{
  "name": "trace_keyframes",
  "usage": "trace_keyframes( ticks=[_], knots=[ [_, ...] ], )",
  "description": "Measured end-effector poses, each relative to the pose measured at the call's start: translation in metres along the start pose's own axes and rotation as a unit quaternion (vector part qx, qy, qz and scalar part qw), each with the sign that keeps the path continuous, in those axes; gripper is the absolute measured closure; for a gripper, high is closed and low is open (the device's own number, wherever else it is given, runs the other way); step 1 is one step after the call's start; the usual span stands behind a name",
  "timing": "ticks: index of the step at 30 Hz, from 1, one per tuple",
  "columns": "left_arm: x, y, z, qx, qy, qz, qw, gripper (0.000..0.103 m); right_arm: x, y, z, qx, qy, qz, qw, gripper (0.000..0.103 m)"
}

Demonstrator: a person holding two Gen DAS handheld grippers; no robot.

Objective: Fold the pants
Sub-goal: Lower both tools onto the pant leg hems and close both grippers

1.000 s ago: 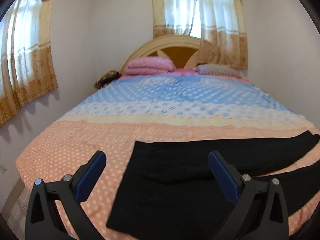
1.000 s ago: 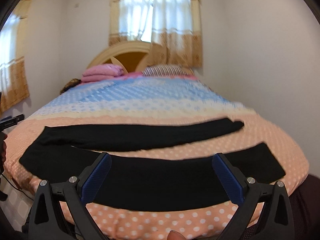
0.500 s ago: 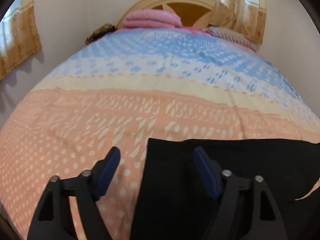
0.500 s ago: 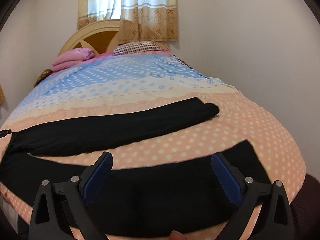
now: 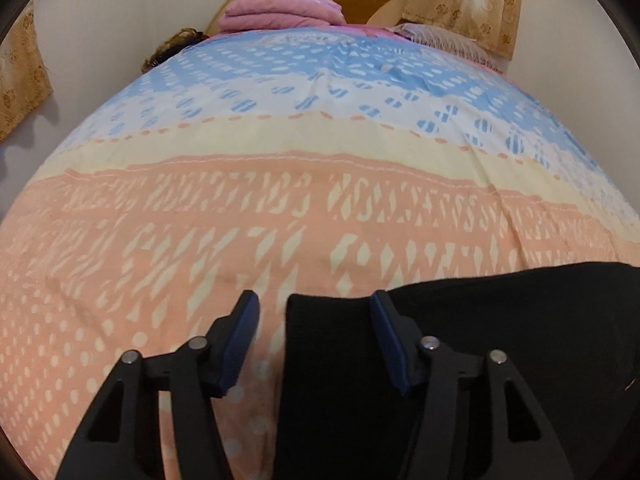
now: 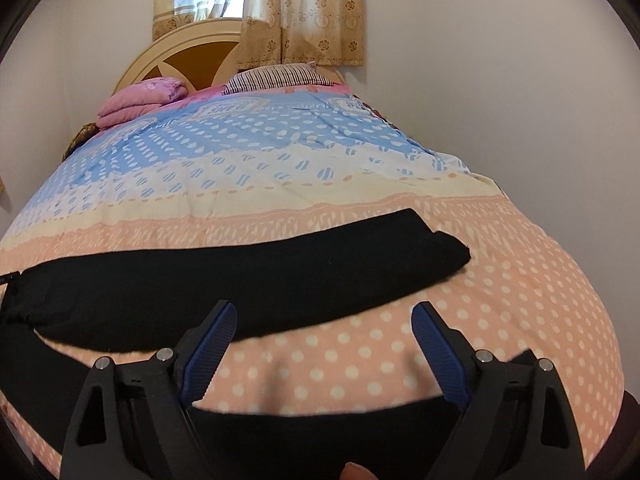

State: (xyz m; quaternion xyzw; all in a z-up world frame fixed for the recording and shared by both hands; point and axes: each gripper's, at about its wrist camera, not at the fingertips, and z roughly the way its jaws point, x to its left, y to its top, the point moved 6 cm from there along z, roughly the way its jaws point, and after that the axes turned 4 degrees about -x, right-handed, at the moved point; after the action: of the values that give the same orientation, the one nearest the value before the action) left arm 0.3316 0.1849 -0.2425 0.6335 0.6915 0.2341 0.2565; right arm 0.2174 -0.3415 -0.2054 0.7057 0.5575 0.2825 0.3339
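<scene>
Across the near end of the bed, on the peach dotted part of the bedspread point(image 6: 400, 364), I see the black pants point(image 6: 248, 280) lying flat, spread sideways with the two legs parted: the far leg runs to a squared hem on the right of my right view, and the near leg passes under my right gripper point(image 6: 324, 334) along the bed's edge. On my left view the pants point(image 5: 500, 340) show their waist end, whose straight left edge and upper corner lie between the jaws of my left gripper point(image 5: 314, 320). Those jaws have just been closing and now stand at a middling width; the left pad is over bare bedspread point(image 5: 280, 216), the right pad sits over the black cloth, and neither presses on it that I can see. My right gripper's jaws have also just been closing a little but remain wide, with only the dotted strip of bedspread between the two legs framed between them and nothing held. Farther up the bed the cover turns cream and then blue; a folded pink blanket point(image 6: 140, 98) and a striped pillow point(image 6: 276, 76) lie against the rounded wooden headboard point(image 6: 188, 52), with a patterned curtain point(image 6: 300, 12) hanging above it.
</scene>
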Motion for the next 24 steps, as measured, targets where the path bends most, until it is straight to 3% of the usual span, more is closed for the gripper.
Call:
trace_keyframes(
  ticks=[1,4,9,11,13,15,24],
  knots=[
    [0.001,0.000,0.000,0.001,-0.002,-0.001,1.0000,0.044,-0.001,0.002,0.003,0.001,-0.001,0.000,1.000,0.016],
    [-0.002,0.000,-0.001,0.001,-0.021,0.003,0.9998,0.059,-0.006,0.003,0.012,0.007,-0.003,0.002,1.000,0.023],
    [-0.005,0.001,-0.001,-0.002,-0.020,0.010,0.9997,0.062,-0.015,0.001,0.021,0.019,0.002,0.016,1.000,0.036],
    [-0.005,0.004,0.000,-0.004,-0.022,0.009,0.9997,0.067,-0.019,0.000,0.023,0.027,0.007,0.019,0.999,0.047],
    [-0.005,0.006,0.000,-0.005,-0.023,0.006,0.9997,0.072,-0.026,0.001,0.026,0.031,0.003,0.020,0.999,0.048],
    [-0.005,0.006,-0.002,-0.008,-0.041,-0.001,0.9991,0.086,-0.037,0.006,0.029,0.033,-0.008,0.023,0.999,0.048],
    [-0.013,0.005,-0.005,-0.018,-0.037,0.011,0.9991,0.089,-0.107,0.040,0.060,0.046,-0.048,0.071,0.995,0.048]
  ],
)
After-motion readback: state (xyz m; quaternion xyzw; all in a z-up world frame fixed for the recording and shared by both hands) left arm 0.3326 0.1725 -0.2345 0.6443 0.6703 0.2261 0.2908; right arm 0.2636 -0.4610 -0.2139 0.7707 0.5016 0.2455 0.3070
